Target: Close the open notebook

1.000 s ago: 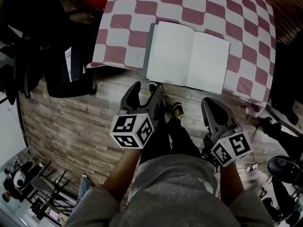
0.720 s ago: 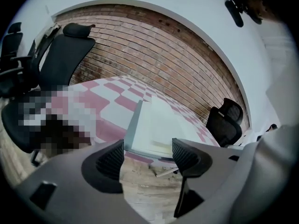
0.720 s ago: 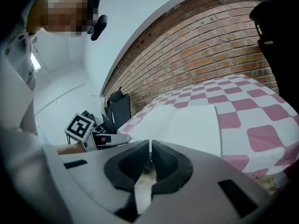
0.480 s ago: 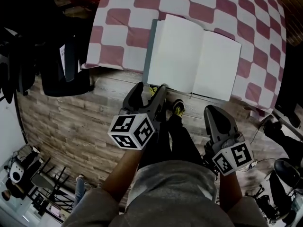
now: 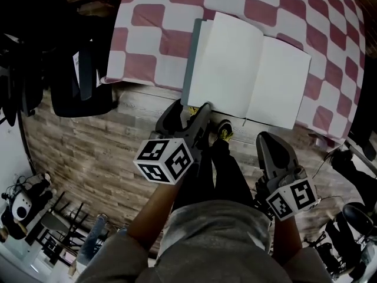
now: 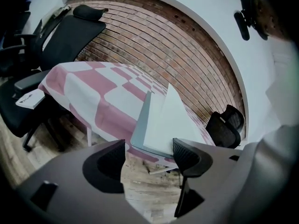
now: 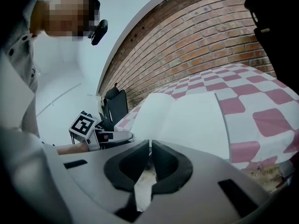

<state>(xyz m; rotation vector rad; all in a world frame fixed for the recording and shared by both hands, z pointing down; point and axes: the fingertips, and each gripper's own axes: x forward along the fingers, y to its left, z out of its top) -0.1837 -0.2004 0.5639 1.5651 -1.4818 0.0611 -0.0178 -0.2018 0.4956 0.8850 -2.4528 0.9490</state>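
White pages face up on the open notebook (image 5: 247,78), which lies flat at the near edge of the bench (image 5: 147,46), on its red-and-white checked cloth. We judge that this spot suits the job. The book's near left corner reaches the bench edge, and a strip of grey cover shows beyond the left-hand page. That gives us an edge to get under from our side without reaching across the cloth.

Our left gripper (image 5: 188,112) hangs over the wooden floor (image 5: 76,158) just short of that corner. Its fingers have just been opening and stand wide, with nothing between them. In the left gripper view only floor shows in the gap, and the notebook's corner lies beyond the fingertips, near but apart. We read the wide spread as preparation to take the left cover and pages by their edge.

Our right gripper (image 5: 270,143) sits nearer to us, below the notebook's right-hand page and clear of it. Its fingers are pressed together on nothing, with the book lying ahead of them. We think closed fingers suit it either for steadying the right half or for keeping clear while the left half is folded over; the closing itself is not yet begun
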